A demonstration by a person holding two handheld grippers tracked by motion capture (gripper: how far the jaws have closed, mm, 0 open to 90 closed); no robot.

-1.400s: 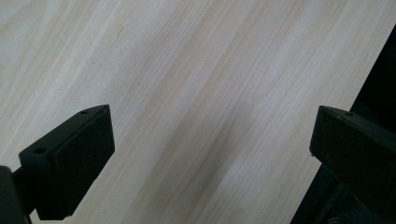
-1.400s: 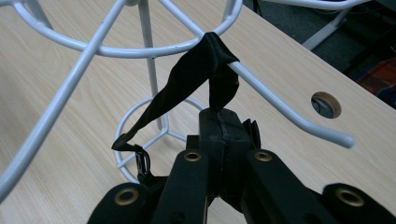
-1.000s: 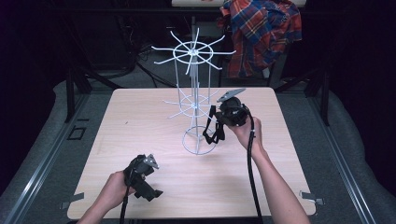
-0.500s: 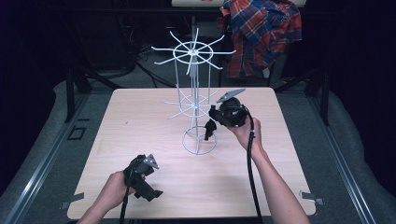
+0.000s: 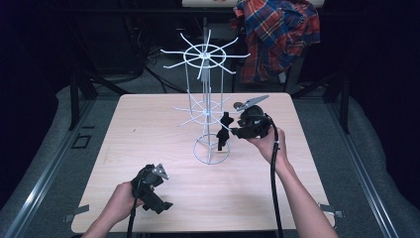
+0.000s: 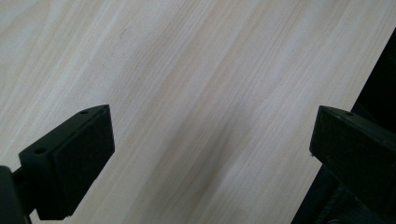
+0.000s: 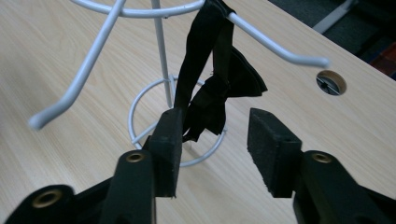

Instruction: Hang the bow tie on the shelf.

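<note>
Black strap [image 7: 205, 88] hangs from a lower arm of the white wire rack [image 5: 205, 89] on the table [image 5: 148, 129]. Right gripper [image 7: 215, 140] sits spread just beside it. Left gripper [image 6: 210, 154] rests wide apart near the table's front edge.

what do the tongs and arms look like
Both tongs, left and right, are black with two blocky flat-faced jaws. Brass-ringed holes mark the right one's jaw arms. Each carries a grey plate and trails a black cable. The forearms are bare, with no sleeves.
</note>
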